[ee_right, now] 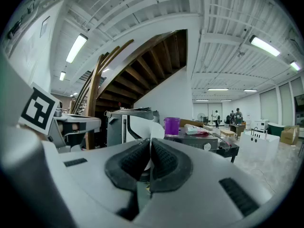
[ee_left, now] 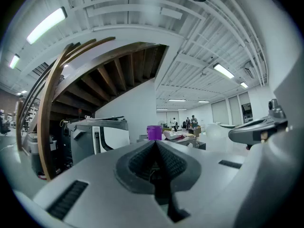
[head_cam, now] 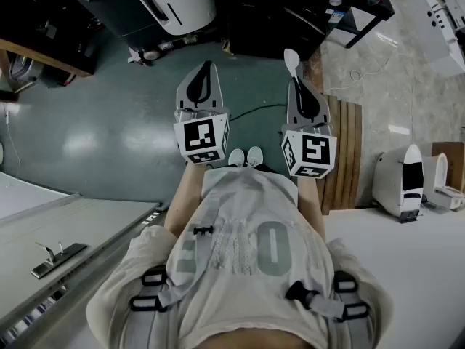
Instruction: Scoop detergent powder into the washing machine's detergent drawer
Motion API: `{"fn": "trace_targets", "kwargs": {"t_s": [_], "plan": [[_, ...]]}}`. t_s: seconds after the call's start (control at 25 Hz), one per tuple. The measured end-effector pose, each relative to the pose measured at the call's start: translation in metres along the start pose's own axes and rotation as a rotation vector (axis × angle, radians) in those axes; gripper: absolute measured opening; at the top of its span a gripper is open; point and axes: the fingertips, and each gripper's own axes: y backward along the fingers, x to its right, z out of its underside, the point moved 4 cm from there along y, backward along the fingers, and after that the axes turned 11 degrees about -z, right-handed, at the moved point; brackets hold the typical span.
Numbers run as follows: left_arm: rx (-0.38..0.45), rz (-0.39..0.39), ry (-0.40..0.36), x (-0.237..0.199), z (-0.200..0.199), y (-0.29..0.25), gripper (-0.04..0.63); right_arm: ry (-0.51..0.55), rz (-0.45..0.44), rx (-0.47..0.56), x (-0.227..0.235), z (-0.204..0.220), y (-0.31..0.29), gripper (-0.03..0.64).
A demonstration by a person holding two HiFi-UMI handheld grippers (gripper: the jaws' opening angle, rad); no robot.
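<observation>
A white plastic spoon (head_cam: 290, 59) sticks out past the tips of my right gripper (head_cam: 296, 78), which is shut on its handle. In the right gripper view the spoon (ee_right: 153, 132) stands edge-on between the closed pads. My left gripper (head_cam: 205, 67) is held level beside it, shut with nothing in it; its black pads (ee_left: 142, 161) meet along their whole length. Both grippers point forward above the green floor, in front of the person's chest. No detergent powder or detergent drawer can be made out.
A white and black machine (head_cam: 174, 2) stands ahead, with dark tables (head_cam: 290, 13) beside it. A purple cup (ee_right: 171, 126) sits on a far table. Wooden slats (head_cam: 341, 151) lie on the floor at right, near white appliances (head_cam: 399, 180). A white counter (head_cam: 43, 231) is at lower left.
</observation>
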Motion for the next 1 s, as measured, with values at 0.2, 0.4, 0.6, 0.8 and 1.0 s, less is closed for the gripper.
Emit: {"fn": "trace_targets", "kwargs": {"t_s": [0.2,0.4,0.6,0.8,1.0], "plan": [[0.011,0.003,0.007,-0.004,-0.001,-0.009,0.020,0.000,0.005,-0.001,0.002,0.000,-0.008,0.008],[0.003,0.023,0.016,-0.009,0.002,-0.014,0.021,-0.009,0.014,-0.006,-0.002,0.003,-0.015,0.009],[0.016,0.047,0.038,-0.016,0.001,-0.022,0.021,0.014,0.035,-0.010,-0.008,0.005,-0.021,0.009],[0.016,0.063,0.051,-0.019,0.003,-0.037,0.021,0.028,0.053,-0.026,-0.006,0.006,-0.031,0.008],[0.012,0.073,0.051,-0.013,0.004,-0.065,0.021,0.027,0.064,-0.041,0.015,0.007,-0.051,0.006]]}}
